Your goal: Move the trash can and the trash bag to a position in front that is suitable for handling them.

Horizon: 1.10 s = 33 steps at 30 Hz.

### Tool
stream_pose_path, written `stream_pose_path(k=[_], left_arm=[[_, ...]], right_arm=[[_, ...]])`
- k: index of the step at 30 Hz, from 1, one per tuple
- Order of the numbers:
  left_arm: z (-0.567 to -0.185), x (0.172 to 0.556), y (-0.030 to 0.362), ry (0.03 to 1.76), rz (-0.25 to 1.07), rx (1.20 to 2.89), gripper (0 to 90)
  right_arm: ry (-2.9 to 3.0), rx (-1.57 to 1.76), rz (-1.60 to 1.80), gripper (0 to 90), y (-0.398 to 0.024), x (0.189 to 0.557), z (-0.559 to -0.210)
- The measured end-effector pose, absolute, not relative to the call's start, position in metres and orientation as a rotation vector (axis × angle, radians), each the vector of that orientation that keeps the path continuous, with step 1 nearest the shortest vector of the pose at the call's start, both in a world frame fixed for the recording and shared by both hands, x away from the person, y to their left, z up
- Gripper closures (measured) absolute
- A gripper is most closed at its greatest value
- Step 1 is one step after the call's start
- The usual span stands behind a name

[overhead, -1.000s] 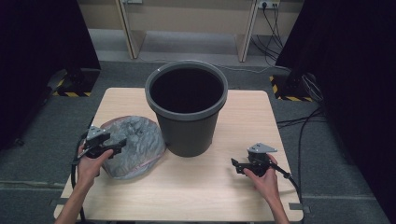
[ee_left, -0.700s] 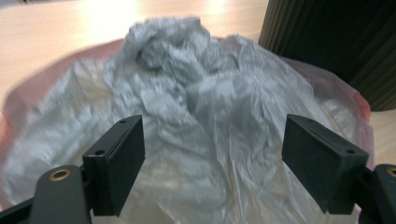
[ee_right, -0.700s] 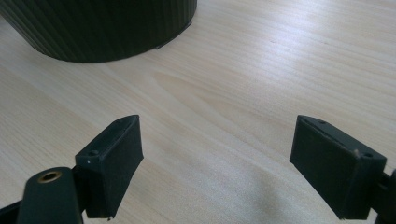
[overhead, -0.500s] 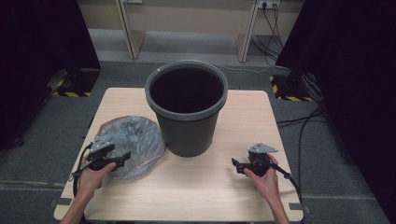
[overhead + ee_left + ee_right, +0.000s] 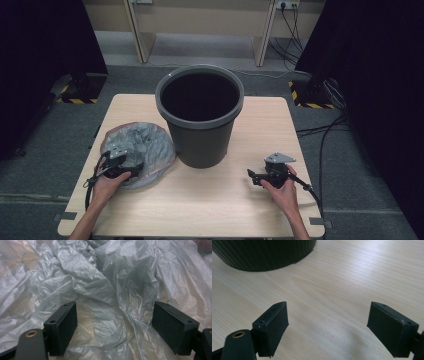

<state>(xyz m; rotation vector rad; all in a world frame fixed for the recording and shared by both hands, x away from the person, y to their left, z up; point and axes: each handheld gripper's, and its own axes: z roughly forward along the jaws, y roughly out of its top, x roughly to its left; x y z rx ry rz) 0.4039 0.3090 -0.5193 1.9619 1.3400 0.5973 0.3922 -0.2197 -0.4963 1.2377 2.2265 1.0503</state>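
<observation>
Two grippers work this table, and the left gripper [image 5: 131,165] is the one that matters: it sits right over the bag [image 5: 145,145], a crumpled grey plastic sheet lying on the table [image 5: 220,205] at the left of the bin [image 5: 200,120]. The bag touches or nearly touches the bin's wall on its right edge; I cannot tell which. In the left gripper view the bag [image 5: 105,282] spreads ahead of and beneath the jaws, with a raised ridge of folds running away from the gripper roughly down the middle of the gap. So the film lies directly in front and below, and a short drop onto that ridge is, I judge, what the next move calls for.

The left gripper [image 5: 113,322] has its jaws spread wide, near their widest. Wrinkled film shows between them, but the pads do not press on it, so nothing is pinched yet.

The right gripper [image 5: 256,177] rests low over bare wood on the other side of the bin, well apart from the bag. In its own view the right gripper [image 5: 327,325] also stands wide open and empty, with the bin's base [image 5: 264,255] ahead at the upper left. The left hand [image 5: 107,182] is clearly nearer the bag; the right hand [image 5: 285,192] would have to cross in front of the bin to reach it.
</observation>
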Motion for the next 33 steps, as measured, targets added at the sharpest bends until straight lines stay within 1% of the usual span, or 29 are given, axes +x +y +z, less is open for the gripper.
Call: stream_pose_path(k=[3, 9, 11, 14, 17, 21, 25, 29, 30, 33], left_arm=[[-0.517, 0.413, 0.308, 1.334, 0.647, 1.963, 20.8], [-0.513, 0.435, 0.309, 1.326, 0.681, 1.951, 20.6], [-0.515, 0.441, 0.31, 1.323, 0.712, 1.917, 20.6], [-0.52, 0.45, 0.313, 1.349, 0.684, 1.95, 20.5], [-0.518, 0.454, 0.316, 1.35, 0.708, 1.905, 21.1], [-0.508, 0.451, 0.316, 1.322, 0.724, 1.853, 21.2], [-0.498, 0.443, 0.318, 1.299, 0.671, 1.837, 19.9], [-0.483, 0.429, 0.316, 1.254, 0.616, 1.846, 14.8], [-0.48, 0.425, 0.316, 1.244, 0.602, 1.846, 15.0], [-0.471, 0.409, 0.315, 1.211, 0.615, 1.818, 15.0]], right_arm=[[2.23, 1.236, 1.046, 17.0, -0.219, 0.392, -0.497], [2.23, 1.237, 1.044, 17.0, -0.219, 0.392, -0.497], [2.23, 1.236, 1.045, 17.1, -0.219, 0.392, -0.497], [2.229, 1.238, 1.045, 17.1, -0.219, 0.392, -0.497], [2.228, 1.237, 1.044, 17.1, -0.22, 0.392, -0.496], [2.225, 1.237, 1.044, 17.1, -0.22, 0.392, -0.496], [2.221, 1.241, 1.047, 17.1, -0.222, 0.392, -0.496], [2.209, 1.252, 1.066, 17.1, -0.225, 0.393, -0.496], [2.205, 1.255, 1.069, 17.1, -0.227, 0.393, -0.495], [2.201, 1.271, 1.07, 19.1, -0.231, 0.395, -0.496]])
